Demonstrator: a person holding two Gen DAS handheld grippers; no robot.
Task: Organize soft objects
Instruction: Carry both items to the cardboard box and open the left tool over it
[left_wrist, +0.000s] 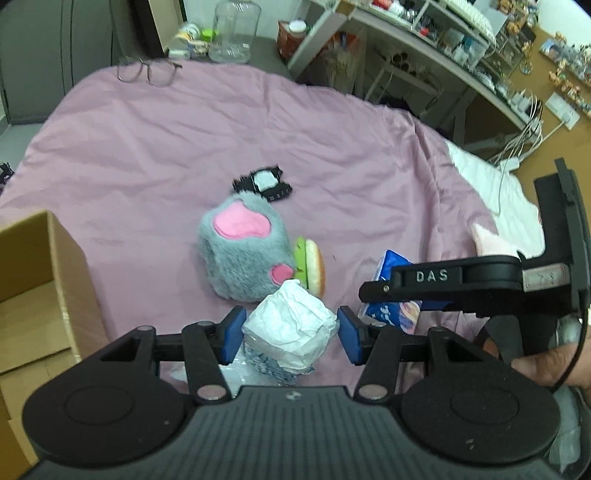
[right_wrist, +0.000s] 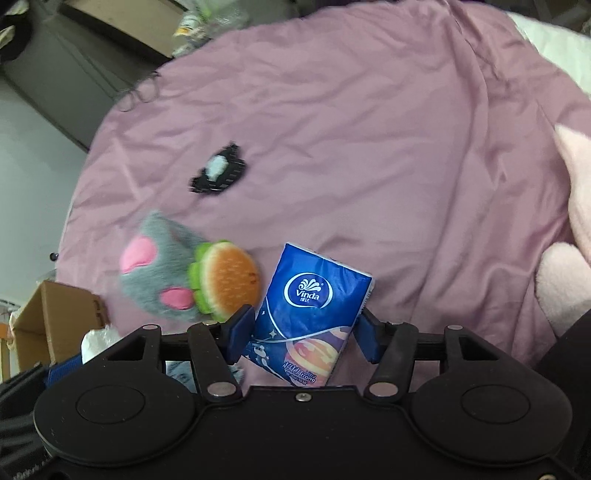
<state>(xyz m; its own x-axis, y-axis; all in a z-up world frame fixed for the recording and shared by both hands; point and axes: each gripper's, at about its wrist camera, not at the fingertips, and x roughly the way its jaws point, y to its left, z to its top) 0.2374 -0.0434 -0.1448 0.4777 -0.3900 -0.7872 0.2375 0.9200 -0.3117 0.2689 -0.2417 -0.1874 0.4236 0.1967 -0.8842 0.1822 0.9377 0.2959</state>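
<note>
— Between the left tongs (left_wrist: 290, 334), what is that?
— A white wrapped tissue bundle (left_wrist: 291, 328), pinched by both blue pads above the pink bedsheet (left_wrist: 332, 147).
— And the right tongs (right_wrist: 303, 334)?
— Clamped on a blue Vinda tissue pack (right_wrist: 310, 314), lifted upright.
— Beyond them?
— A grey plush paw (left_wrist: 243, 251) touches a burger toy (left_wrist: 314, 267); a cardboard box (left_wrist: 37, 280) stands left.

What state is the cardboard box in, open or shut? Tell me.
Open. In the left wrist view the cardboard box shows its flaps apart and its bare brown inside; the visible part holds nothing, the rest is cut off.
</note>
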